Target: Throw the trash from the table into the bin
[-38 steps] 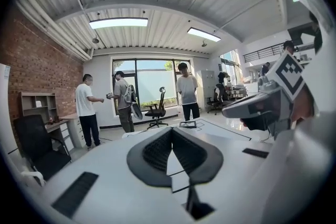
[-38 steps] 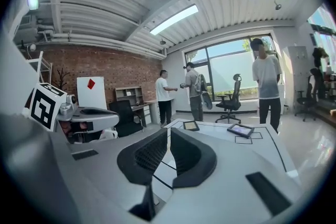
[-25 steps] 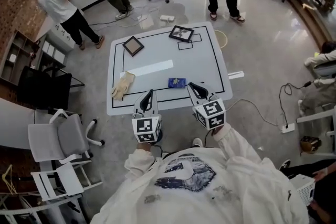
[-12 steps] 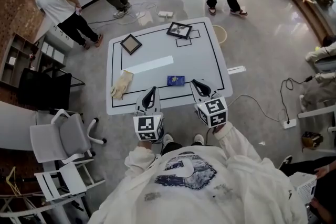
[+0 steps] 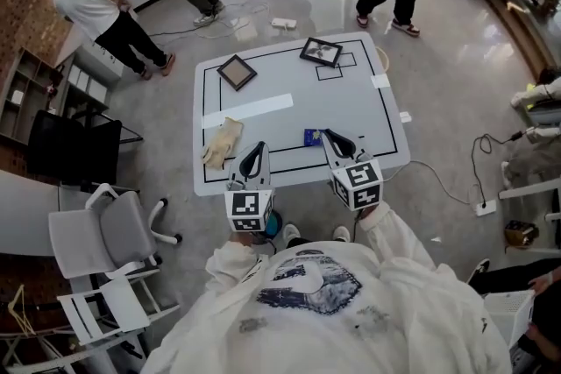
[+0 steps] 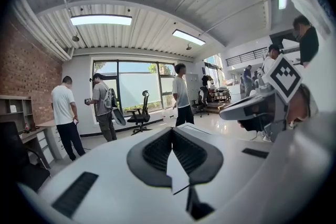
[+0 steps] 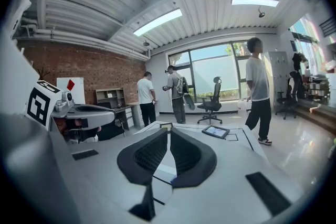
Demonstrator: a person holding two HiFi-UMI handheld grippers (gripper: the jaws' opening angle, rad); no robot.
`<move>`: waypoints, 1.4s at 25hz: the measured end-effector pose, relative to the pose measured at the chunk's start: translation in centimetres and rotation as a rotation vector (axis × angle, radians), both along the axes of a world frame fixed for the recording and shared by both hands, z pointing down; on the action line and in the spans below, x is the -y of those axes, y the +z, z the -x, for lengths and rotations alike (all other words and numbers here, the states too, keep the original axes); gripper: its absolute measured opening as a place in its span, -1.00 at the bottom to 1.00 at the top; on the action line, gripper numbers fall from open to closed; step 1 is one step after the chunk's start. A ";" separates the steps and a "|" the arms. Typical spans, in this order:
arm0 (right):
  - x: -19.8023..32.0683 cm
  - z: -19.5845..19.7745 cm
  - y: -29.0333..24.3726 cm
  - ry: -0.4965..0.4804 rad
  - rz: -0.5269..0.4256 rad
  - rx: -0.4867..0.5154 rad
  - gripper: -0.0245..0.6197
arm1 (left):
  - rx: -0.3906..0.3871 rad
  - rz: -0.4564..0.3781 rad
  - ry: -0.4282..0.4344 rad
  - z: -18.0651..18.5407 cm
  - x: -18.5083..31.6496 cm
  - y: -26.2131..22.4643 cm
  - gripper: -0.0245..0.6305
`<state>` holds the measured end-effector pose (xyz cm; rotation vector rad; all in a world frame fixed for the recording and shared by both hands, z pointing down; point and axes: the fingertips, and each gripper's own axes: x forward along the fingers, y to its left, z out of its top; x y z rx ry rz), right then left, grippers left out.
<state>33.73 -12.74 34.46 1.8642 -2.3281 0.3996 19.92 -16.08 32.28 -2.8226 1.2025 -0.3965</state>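
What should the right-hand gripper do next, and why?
Probably open the right gripper and ease it toward the blue packet. Its jaws are shut with nothing between them, and the packet lies on the table just beside their tips.

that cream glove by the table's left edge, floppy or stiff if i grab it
The glove lies crumpled and flat on the table, so it probably droops limply wherever pinched. It looks like soft fabric, so likely light, and it shouldn't roll.
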 end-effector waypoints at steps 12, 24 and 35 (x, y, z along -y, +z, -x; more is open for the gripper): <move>1.6 6.7 0.3 0.093 0.030 -0.056 -0.83 | -0.045 0.020 0.097 6.0 3.2 0.2 -0.90; 2.1 7.9 -0.8 0.123 0.014 -0.085 -0.83 | -0.061 0.024 0.108 7.6 4.1 0.2 -0.90; 3.0 5.7 -2.1 0.087 -0.032 -0.088 -0.83 | -0.069 -0.014 0.065 5.5 5.0 -1.4 -0.90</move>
